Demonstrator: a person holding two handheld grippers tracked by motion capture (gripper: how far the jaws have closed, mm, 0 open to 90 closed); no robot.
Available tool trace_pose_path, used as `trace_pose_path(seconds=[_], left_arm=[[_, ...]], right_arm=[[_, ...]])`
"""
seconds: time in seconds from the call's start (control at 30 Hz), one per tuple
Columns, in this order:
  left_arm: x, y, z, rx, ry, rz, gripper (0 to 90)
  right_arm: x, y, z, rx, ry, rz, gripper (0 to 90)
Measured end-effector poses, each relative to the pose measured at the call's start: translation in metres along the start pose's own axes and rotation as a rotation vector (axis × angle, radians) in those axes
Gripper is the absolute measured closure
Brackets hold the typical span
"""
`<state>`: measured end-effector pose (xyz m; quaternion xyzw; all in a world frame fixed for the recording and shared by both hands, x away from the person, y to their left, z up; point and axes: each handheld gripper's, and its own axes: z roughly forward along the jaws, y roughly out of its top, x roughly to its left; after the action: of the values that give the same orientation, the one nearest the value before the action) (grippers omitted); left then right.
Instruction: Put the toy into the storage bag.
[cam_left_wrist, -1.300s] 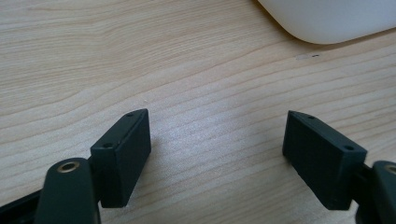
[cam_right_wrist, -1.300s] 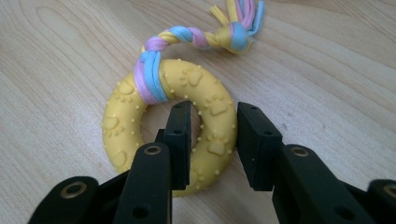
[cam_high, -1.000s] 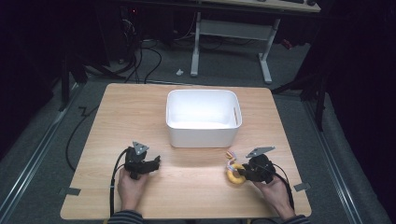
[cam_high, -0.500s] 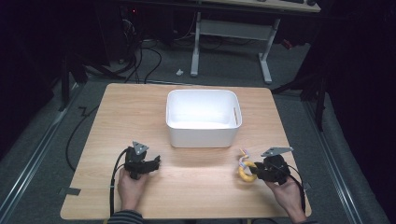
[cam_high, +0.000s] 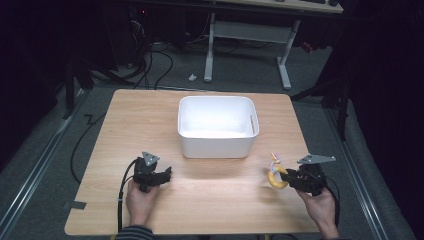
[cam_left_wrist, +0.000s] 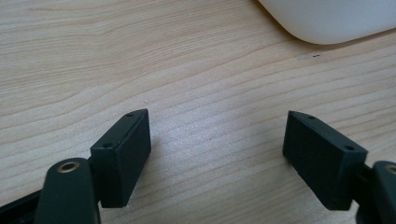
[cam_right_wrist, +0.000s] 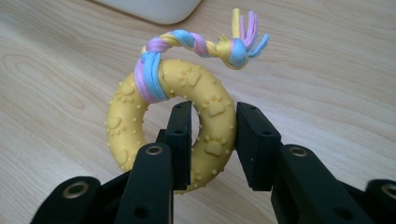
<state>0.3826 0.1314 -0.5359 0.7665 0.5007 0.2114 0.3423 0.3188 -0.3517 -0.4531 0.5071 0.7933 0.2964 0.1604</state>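
One yellow rubber paw-print ring toy with a braided pastel rope (cam_right_wrist: 187, 116) is pinched by one side in the right gripper (cam_right_wrist: 212, 128) near the white plastic bin (cam_high: 217, 125), carry step in hand, next a lift over its rim; left gripper (cam_left_wrist: 217, 144) gapes wide, empty.

High view looks forward and down from above the person's side, taking in the whole light wooden table (cam_high: 150, 115). Left gripper view sits low and close over the tabletop, facing a corner of the white rectangular plastic tub (cam_left_wrist: 327, 18), also central in the high view. Right gripper view, equally close, catches that tub's edge too.
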Motion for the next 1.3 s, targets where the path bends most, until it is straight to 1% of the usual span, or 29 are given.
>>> trace_pose_path(seconds=[0.07,0.2,0.27,0.33,0.5,0.57,0.6,0.63,0.67,0.8,0.87,1.0,1.07,1.23,1.27,1.3], left_arm=[[0.0,0.0,0.0,-0.001,0.0,-0.001,23.5],[0.0,0.0,0.0,0.0,-0.001,0.0,23.4],[0.0,0.0,0.0,0.0,-0.001,0.0,23.4],[0.0,0.0,0.0,0.0,-0.001,0.0,23.4],[0.0,0.0,0.0,-0.001,0.0,-0.001,23.4],[0.0,0.0,0.0,-0.001,0.0,-0.001,23.4],[0.0,0.0,0.0,0.0,-0.001,0.0,23.4],[0.0,0.0,0.0,0.0,-0.001,0.0,23.4],[0.0,0.0,0.0,0.0,-0.001,0.0,23.4],[0.0,0.0,0.0,0.0,0.001,0.001,23.2],[0.0,0.0,0.0,0.001,0.0,0.002,22.9],[0.0,0.0,0.0,0.0,-0.002,0.0,22.9],[0.0,0.0,0.0,0.0,-0.002,0.0,23.0],[0.0,0.0,0.0,0.0,-0.002,0.0,23.3],[0.0,0.0,0.0,0.001,-0.002,0.001,23.4],[0.0,0.0,0.0,0.001,-0.002,0.001,23.4]], right_arm=[[-0.002,0.002,-0.003,-0.011,-0.007,-0.004,68.0],[-0.006,0.007,-0.009,-0.026,-0.011,0.006,67.9],[-0.007,0.008,-0.01,-0.029,-0.012,0.006,67.9],[-0.007,0.014,-0.014,-0.041,-0.016,-0.002,68.0],[-0.006,0.022,-0.016,-0.048,-0.016,-0.018,68.0],[-0.006,0.024,-0.016,-0.048,-0.015,-0.017,68.0],[-0.005,0.026,-0.017,-0.046,-0.022,-0.02,68.0],[-0.004,0.028,-0.017,-0.042,-0.041,-0.035,68.0],[-0.004,0.03,-0.018,-0.046,-0.044,-0.039,68.1],[-0.004,0.034,-0.022,-0.064,-0.034,-0.026,68.1],[-0.004,0.039,-0.026,-0.071,-0.036,-0.034,68.0],[-0.004,0.043,-0.029,-0.079,-0.03,-0.026,68.1],[-0.005,0.048,-0.03,-0.084,-0.029,-0.026,68.0],[-0.003,0.058,-0.032,-0.088,-0.022,-0.051,68.1],[-0.003,0.062,-0.033,-0.093,-0.019,-0.051,68.1],[-0.003,0.062,-0.033,-0.093,-0.019,-0.051,68.1]])
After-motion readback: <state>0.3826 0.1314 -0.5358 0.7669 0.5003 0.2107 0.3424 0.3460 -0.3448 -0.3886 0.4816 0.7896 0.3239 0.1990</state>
